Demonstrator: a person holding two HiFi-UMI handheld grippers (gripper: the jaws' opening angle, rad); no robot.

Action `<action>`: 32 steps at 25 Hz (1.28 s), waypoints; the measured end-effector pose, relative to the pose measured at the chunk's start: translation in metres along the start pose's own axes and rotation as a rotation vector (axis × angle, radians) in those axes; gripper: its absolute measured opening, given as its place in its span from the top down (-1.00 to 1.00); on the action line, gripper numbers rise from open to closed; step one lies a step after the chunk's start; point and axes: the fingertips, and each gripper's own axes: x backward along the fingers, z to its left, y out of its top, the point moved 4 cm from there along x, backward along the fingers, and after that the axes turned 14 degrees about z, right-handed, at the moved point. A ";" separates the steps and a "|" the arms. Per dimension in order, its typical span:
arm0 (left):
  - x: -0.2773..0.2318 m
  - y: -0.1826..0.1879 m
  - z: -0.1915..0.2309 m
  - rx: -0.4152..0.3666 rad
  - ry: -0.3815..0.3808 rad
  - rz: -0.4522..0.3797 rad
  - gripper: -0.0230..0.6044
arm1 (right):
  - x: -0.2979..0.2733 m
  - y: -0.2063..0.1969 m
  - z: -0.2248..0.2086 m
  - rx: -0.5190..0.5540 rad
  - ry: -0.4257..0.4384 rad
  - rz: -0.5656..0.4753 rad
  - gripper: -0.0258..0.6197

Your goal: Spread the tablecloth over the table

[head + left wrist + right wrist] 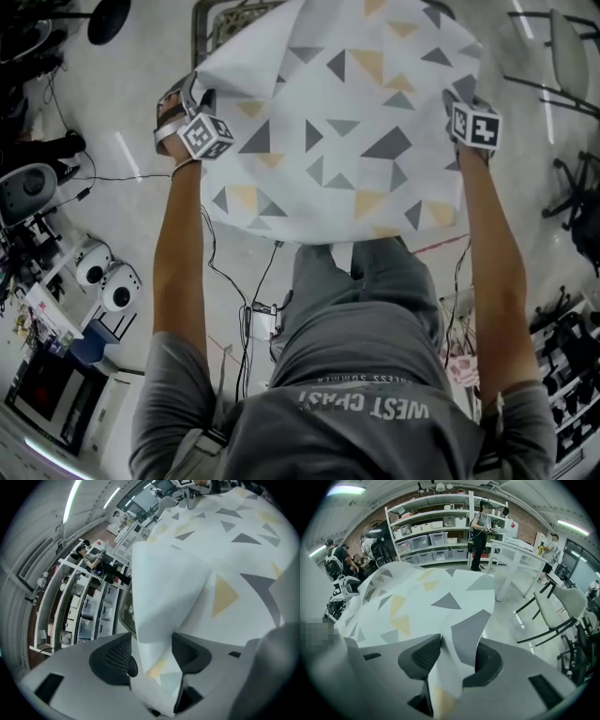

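Note:
I hold a white tablecloth (347,122) with grey and yellow triangles spread out in the air ahead of the person. My left gripper (200,96) is at its left corner and my right gripper (465,96) at its right corner. In the left gripper view the jaws of the left gripper (154,654) stand wide, and a folded bunch of the tablecloth (225,559) hangs loosely between them. In the right gripper view the right gripper (452,660) is shut on a fold of the tablecloth (422,602). The cloth hides whatever lies beneath it.
A metal frame (217,23) shows past the cloth's top left edge. Chairs (562,47) stand at the right, white robot heads (108,277) at the left, cables (253,291) on the floor. Shelves (436,531), a white table (520,550) and a standing person (480,527) are beyond.

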 end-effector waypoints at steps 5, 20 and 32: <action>0.014 0.015 0.055 0.257 -0.015 -0.159 0.57 | -0.002 -0.001 -0.001 0.011 0.014 -0.008 0.48; 0.041 0.012 0.005 0.597 -0.287 -0.249 0.56 | -0.005 0.007 -0.008 -0.102 0.110 -0.043 0.59; 0.058 0.023 -0.097 0.905 -0.595 -0.272 0.58 | 0.014 0.003 -0.039 -0.432 0.596 -0.152 0.75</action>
